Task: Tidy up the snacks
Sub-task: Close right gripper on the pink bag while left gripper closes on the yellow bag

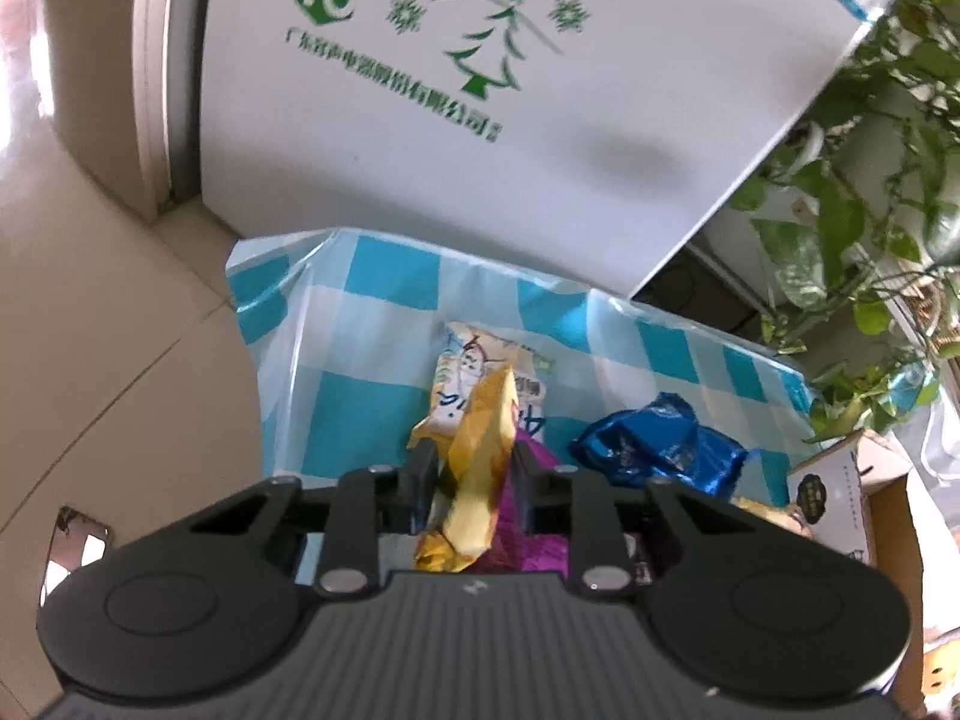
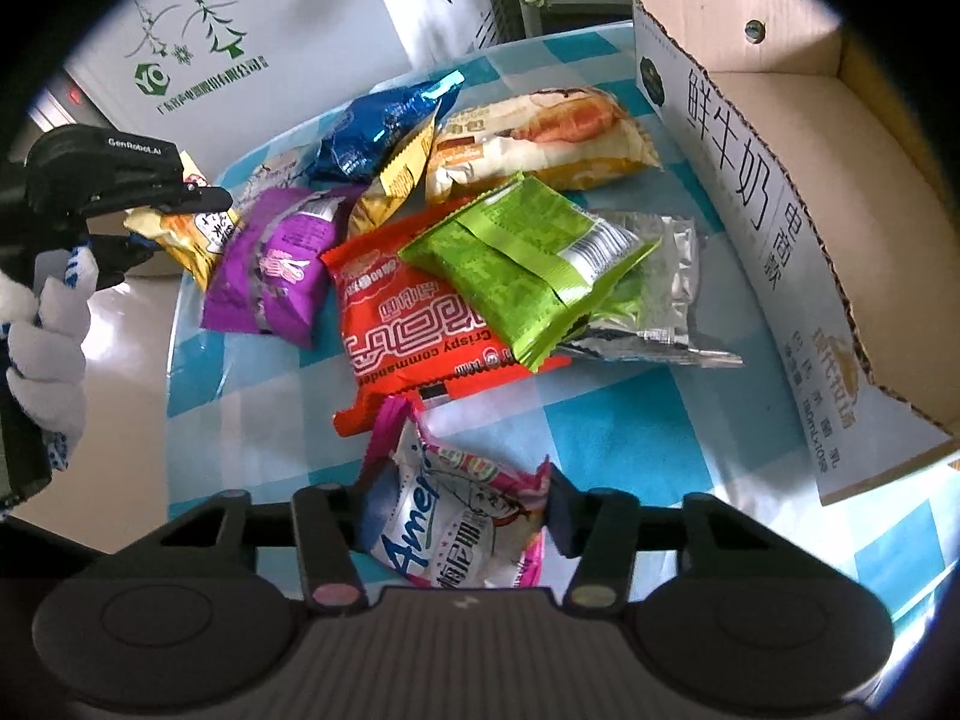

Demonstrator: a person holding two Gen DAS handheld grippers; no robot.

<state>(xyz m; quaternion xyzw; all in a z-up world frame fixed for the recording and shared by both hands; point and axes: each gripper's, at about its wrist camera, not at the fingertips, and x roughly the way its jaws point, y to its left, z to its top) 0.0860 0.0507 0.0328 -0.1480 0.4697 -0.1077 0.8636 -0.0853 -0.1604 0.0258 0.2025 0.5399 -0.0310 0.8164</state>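
While the left gripper (image 1: pixel 471 462) keeps its two fingers pressed against a yellow snack packet (image 1: pixel 480 468), the packet stands upright between them above the checked tablecloth (image 1: pixel 372 324); the right wrist view shows the same gripper (image 2: pixel 174 222) at the table's far left edge, held by a white-gloved hand (image 2: pixel 51 348). Beyond the yellow packet lie a pale printed packet (image 1: pixel 480 360) and a crumpled blue foil packet (image 1: pixel 660 450), with a purple packet (image 1: pixel 540 540) just under the fingers. The right gripper (image 2: pixel 456 516) has its fingers partly closed on the sides of a pink-and-white packet (image 2: pixel 456 516), which sits at the near edge of the cloth. Ahead of it lies a loose pile: a red packet (image 2: pixel 414 324) overlapped by a green packet (image 2: pixel 528 264), which in turn rests on a silver foil packet (image 2: pixel 660 288); a purple packet (image 2: pixel 276 264), a blue packet (image 2: pixel 384 126) and a bread packet (image 2: pixel 552 138) lie farther back. An open cardboard box (image 2: pixel 750 192) stands at the right of the pile, its printed wall facing the snacks. A white carton with green tree print (image 1: pixel 480 90) stands behind the table, beside a leafy plant (image 1: pixel 870 180).
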